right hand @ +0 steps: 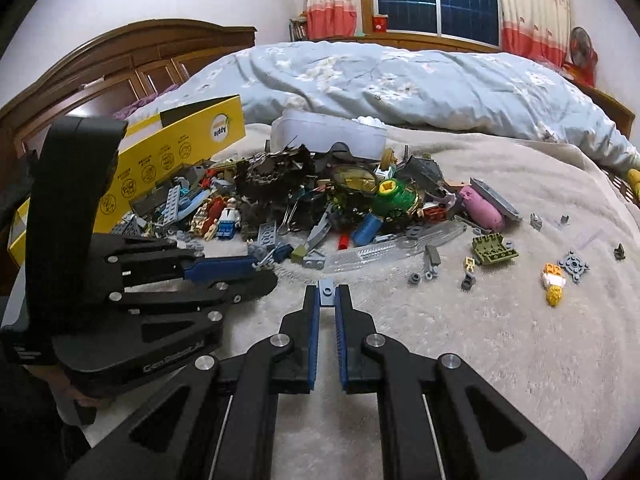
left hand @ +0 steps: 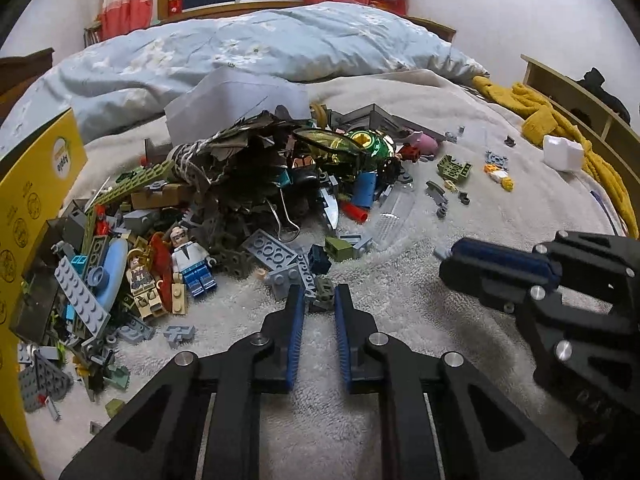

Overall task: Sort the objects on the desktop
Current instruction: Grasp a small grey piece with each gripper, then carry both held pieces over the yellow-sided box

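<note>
A heap of toy bricks, minifigures and scraps (left hand: 248, 200) lies on a beige blanket (left hand: 400, 280); it also shows in the right wrist view (right hand: 320, 200). My left gripper (left hand: 319, 298) has its jaws around a small dark olive-grey piece (left hand: 323, 295) at the heap's near edge, touching both pads. My right gripper (right hand: 327, 298) is shut on a small grey-blue brick (right hand: 326, 294) held above the blanket. In the left wrist view the right gripper (left hand: 444, 254) is at the right, with the brick's tip poking out.
A yellow cardboard box (left hand: 28, 216) stands left of the heap. Scattered small pieces (right hand: 492, 252) and a yellow-white minifigure (right hand: 554, 282) lie to the right. A light blue duvet (right hand: 400, 80) is behind. A white block (left hand: 562, 152) and a yellow cloth (left hand: 560, 120) are at far right.
</note>
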Tool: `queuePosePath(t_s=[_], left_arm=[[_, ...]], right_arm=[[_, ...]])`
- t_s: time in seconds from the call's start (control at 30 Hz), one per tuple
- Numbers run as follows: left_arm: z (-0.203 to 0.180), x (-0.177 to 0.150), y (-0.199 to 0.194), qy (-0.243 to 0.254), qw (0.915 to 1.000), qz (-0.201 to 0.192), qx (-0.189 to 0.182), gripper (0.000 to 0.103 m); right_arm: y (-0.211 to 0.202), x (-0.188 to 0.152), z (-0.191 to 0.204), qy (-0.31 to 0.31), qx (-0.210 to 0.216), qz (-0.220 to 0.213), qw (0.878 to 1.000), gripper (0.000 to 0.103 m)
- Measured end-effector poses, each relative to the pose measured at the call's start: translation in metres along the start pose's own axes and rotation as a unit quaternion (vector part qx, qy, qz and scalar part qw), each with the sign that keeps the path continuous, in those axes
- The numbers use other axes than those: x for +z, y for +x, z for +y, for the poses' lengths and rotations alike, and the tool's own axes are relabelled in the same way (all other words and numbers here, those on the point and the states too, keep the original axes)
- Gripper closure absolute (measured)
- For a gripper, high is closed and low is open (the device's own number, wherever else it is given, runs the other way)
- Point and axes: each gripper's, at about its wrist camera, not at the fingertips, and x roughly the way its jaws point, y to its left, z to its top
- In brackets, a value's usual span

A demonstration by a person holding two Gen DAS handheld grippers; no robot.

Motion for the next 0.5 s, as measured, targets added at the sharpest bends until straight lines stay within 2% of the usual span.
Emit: queuePosePath(t_s=[0.07, 0.17, 0.33, 0.43, 0.5], left_arm=[[0.001, 0.000, -0.005, -0.002, 0.9999, -0.012, 0.009, 0.087], [0.005, -0.002, -0.027, -0.013, 0.9982, -0.052, 0.027, 0.087], [0.020, -0.011, -0.077, -0.008, 0.9906, -0.109, 0.082, 0.087], [0.044, -0.016, -0.112, -0.037, 0.9841, -0.128, 0.116, 0.087], [0.064, -0.021, -0.141, -0.060, 0.9758, -0.142, 0.155, 0.087]], right_arm=[[-0.001, 0.000, 0.004, -0.001, 0.001, -0.001, 1.000, 0.096], [-0.007, 0.006, 0.013, -0.004, 0.010, -0.013, 1.000, 0.096], [-0.024, 0.022, 0.044, -0.024, 0.049, -0.068, 0.996, 0.096], [-0.034, 0.034, 0.071, -0.031, 0.072, -0.103, 0.992, 0.096], [-0.039, 0.044, 0.093, -0.038, 0.090, -0.124, 0.987, 0.096]])
